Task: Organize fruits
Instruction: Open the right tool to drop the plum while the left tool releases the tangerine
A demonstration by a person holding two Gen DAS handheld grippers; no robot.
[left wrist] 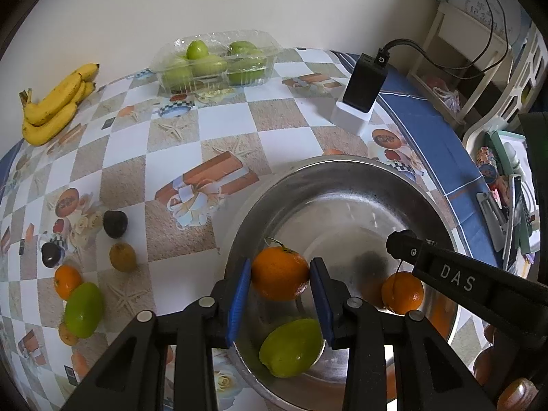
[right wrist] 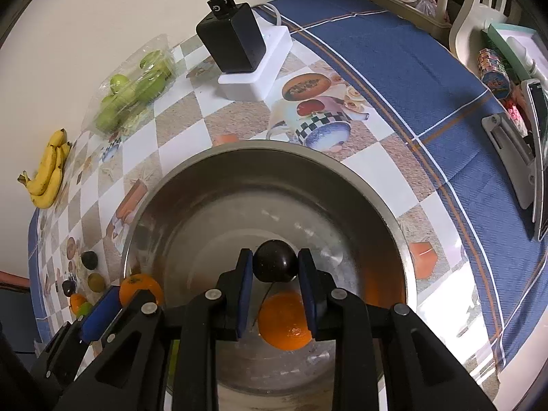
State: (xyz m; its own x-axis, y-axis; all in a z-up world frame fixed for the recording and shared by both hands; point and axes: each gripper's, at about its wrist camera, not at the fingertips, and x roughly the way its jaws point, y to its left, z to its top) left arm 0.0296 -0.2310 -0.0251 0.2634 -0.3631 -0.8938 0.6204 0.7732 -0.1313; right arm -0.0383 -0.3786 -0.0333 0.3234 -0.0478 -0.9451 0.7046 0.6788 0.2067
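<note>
The left gripper (left wrist: 280, 282) is clamped on an orange (left wrist: 279, 273), its blue pads (left wrist: 238, 303) pressing both sides of the fruit, and holds it above the near left part of a steel bowl (left wrist: 342, 166). Below it, on the bowl's near floor, lies a green lemon (left wrist: 291, 347). A second orange (left wrist: 402, 292) with a thin stalk rests on the bowl's floor to the right.

The right gripper (right wrist: 275, 267) is clamped on a dark plum (right wrist: 275, 262), held between its pads over the middle of the bowl, directly above the second orange in the right wrist view. From the left wrist view only the black outer side of this gripper shows, reaching in from the right over the bowl.

On the patterned tablecloth (left wrist: 222, 120) left of the bowl sits a loose group of fruit: a dark avocado (left wrist: 115, 223), another plum (left wrist: 51, 254), a brown kiwi (left wrist: 122, 257), a small orange (left wrist: 67, 281) and a green mango (left wrist: 84, 309) touching it on the near side. A bunch of bananas (left wrist: 54, 104) lies at the far left edge. A clear plastic box of green fruit (left wrist: 215, 60) stands at the far side by the wall. A black charger (left wrist: 364, 84) stands on a white base, far right of the bowl.
</note>
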